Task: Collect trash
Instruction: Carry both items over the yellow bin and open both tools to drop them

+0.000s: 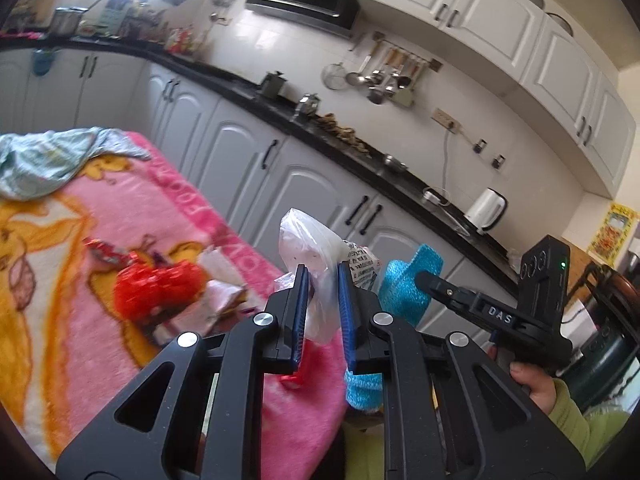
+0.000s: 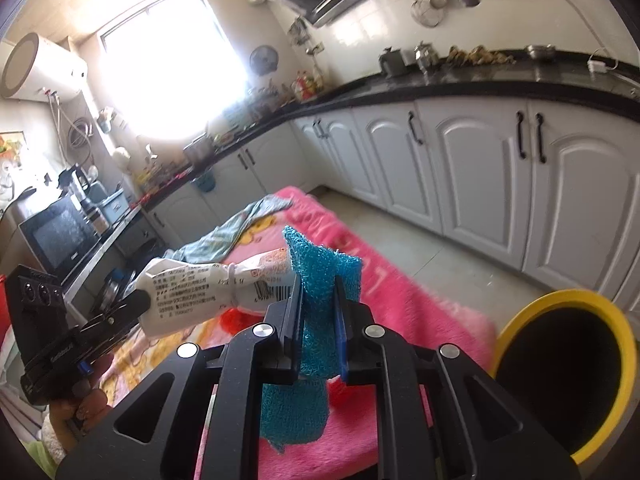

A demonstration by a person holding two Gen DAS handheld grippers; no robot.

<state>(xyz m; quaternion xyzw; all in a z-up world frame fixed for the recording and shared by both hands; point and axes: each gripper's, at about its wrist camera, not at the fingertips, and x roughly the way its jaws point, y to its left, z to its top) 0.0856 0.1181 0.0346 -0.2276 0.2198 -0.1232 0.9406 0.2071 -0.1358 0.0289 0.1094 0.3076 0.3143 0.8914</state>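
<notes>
Two pieces of trash are off the blanket and in the air, one in each gripper. The left gripper (image 1: 323, 276) has its jaws pressed on a crumpled plastic bag (image 1: 308, 248) with printed wrapping, which sticks up and forward past the fingertips. The right gripper (image 2: 318, 288) is clamped on a blue mesh cloth (image 2: 320, 264); the cloth's long axis runs roughly up and down through the jaws, one end standing above them and the longer end hanging below.

The relation that matters for the next move is where the bin lies. In the right wrist view the yellow-rimmed bin (image 2: 520, 320) stands on the floor just off the blanket's near right corner, mouth open and facing up, to the right of and below the right gripper. The right gripper looks the nearer of the two: the left one appears on its far side, over the blanket (image 2: 400, 300). So the cloth most likely goes in first, with a swing right and down until the hanging end is over the mouth.

More trash is left: a red crinkled wrapper (image 1: 156, 288) and some torn paper packaging (image 1: 224, 280) lie together near the middle of the blanket, and a pale green cloth (image 1: 48, 160) is bunched at its far edge.
</notes>
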